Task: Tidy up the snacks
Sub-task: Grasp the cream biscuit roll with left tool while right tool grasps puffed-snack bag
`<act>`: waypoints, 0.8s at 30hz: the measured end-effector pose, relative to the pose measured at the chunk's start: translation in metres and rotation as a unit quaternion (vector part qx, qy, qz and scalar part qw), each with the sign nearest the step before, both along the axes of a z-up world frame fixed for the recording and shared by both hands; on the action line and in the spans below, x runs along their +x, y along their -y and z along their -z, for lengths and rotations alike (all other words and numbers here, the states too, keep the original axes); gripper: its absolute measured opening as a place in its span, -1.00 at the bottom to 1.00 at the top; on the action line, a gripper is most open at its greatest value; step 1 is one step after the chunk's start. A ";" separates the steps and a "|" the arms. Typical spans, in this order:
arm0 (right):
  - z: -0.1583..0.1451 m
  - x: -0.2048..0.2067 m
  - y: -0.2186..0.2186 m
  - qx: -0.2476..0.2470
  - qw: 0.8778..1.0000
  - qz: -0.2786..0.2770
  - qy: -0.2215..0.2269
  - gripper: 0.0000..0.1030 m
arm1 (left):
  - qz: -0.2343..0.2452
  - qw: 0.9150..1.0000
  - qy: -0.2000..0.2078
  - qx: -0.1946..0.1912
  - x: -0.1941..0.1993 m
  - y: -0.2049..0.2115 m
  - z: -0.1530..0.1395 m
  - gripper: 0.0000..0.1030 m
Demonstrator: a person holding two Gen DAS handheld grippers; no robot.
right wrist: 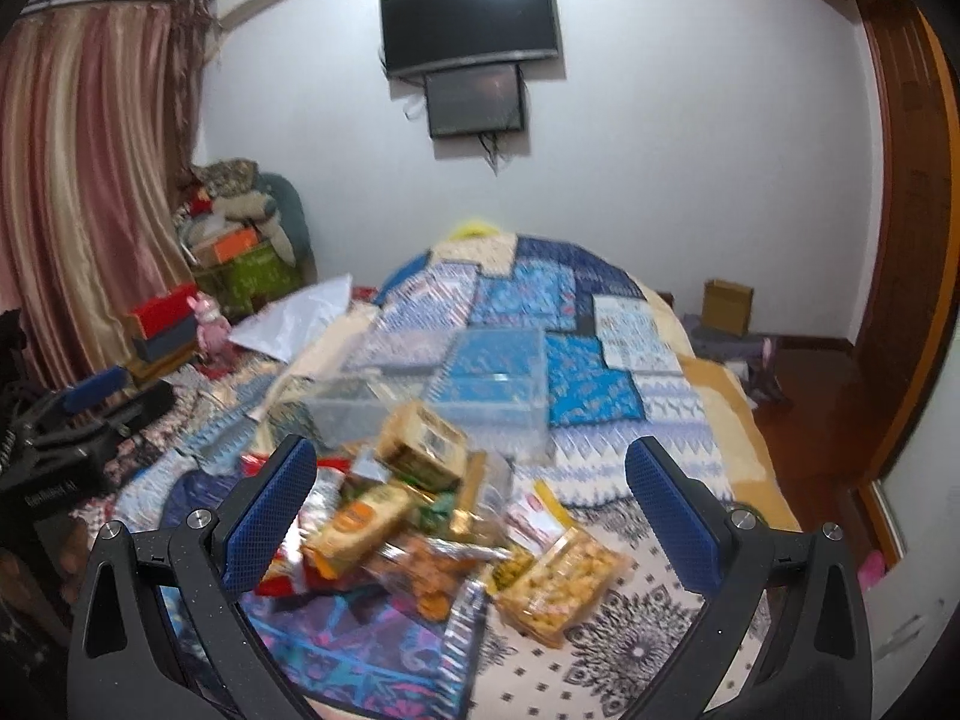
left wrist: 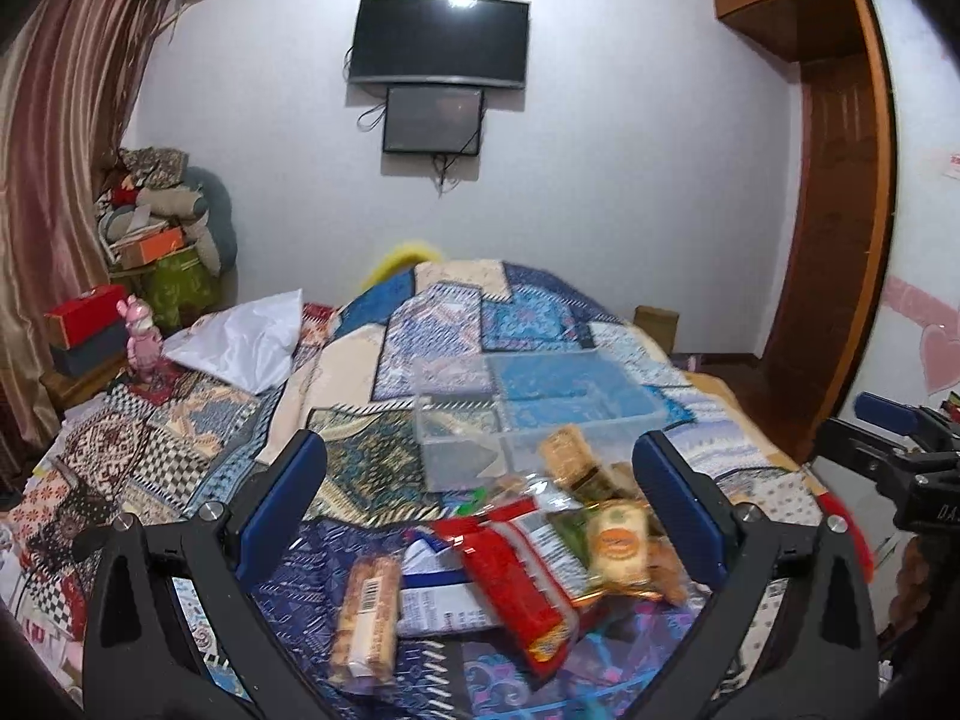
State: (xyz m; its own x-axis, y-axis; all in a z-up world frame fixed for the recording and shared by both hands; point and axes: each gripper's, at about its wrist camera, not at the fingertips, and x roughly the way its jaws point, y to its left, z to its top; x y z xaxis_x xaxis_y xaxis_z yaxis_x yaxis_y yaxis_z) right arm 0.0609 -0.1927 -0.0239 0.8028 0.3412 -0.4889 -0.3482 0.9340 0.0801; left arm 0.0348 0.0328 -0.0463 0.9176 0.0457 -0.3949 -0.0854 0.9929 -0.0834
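A heap of snack packets lies on the patterned bedspread (left wrist: 180,420). In the left wrist view I see a red packet (left wrist: 516,576), a biscuit roll (left wrist: 367,618), a yellow-labelled pack (left wrist: 618,546) and a white-blue packet (left wrist: 438,594). Just behind the heap stands a clear plastic bin (left wrist: 534,408), which looks empty. My left gripper (left wrist: 480,480) hovers open above the heap, holding nothing. In the right wrist view the bin (right wrist: 456,384) sits beyond the heap, with a cracker pack (right wrist: 558,582) and a brown box pack (right wrist: 423,444). My right gripper (right wrist: 471,480) is open over them.
The other gripper shows at the right edge (left wrist: 900,456) of the left wrist view and at the left edge (right wrist: 78,420) of the right wrist view. A white bag (left wrist: 246,342), pink toy (left wrist: 143,336) and stacked boxes (left wrist: 90,324) sit left. Wooden wardrobe (left wrist: 840,210) at right.
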 end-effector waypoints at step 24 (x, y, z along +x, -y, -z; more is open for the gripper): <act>0.097 0.059 0.049 -0.011 0.978 0.068 -0.199 0.52 | -0.057 0.973 -0.219 -0.037 0.040 -0.077 0.135 0.46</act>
State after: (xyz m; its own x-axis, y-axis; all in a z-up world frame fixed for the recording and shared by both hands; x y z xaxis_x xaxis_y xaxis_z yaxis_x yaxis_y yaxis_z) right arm 0.1202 -0.2415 -0.1210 0.5851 0.2308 -0.7774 -0.1657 0.9724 0.1640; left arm 0.0748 0.1098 -0.1815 0.6505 0.0938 -0.7537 -0.2377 0.9676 -0.0847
